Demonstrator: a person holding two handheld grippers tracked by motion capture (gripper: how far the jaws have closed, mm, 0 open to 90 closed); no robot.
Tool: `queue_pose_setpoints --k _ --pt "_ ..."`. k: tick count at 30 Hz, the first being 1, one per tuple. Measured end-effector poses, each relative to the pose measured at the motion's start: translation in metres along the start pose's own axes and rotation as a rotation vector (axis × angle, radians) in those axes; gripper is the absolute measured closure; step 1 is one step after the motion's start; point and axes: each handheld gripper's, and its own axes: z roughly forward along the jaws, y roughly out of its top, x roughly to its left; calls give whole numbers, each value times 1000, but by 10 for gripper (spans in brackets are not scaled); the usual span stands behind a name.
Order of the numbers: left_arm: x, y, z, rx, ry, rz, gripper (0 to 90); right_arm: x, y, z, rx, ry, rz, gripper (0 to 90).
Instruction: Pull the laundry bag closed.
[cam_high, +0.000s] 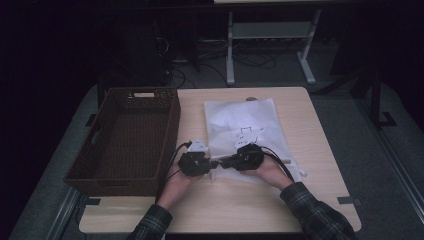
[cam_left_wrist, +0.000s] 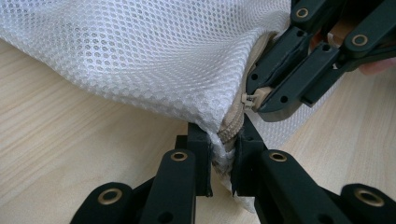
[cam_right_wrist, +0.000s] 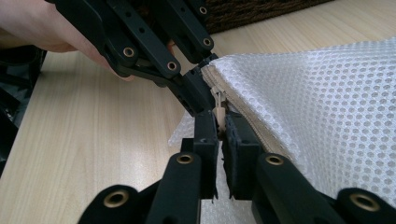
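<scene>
at the mesh bag's (cam_left_wrist: 154, 56) near corner, left claw (cam_left_wrist: 223, 156) pinches its zipper end, right claw (cam_right_wrist: 220, 140) clamps the pull (cam_right_wrist: 218, 114).

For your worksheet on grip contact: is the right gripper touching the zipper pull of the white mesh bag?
Touching. In the right gripper view the right gripper has its jaws closed on the beige zipper pull of the mesh bag.

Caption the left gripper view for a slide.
Left claw pinches mesh laundry bag's zipper end; right claw grips the zipper pull.
</scene>
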Motion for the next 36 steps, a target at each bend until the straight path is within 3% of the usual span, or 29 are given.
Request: queue_pose_setpoints --k 5,17,36 --pt "0 0 0 4 0 -1 806 1 0 0 7 -11 -9 860" --pt "0 0 0 22 16 -14 818 3 0 2 54 -99 -8 868" --pt "2 0 -3 26 30 -39 817 2 -3 -5 56 -127 4 867"
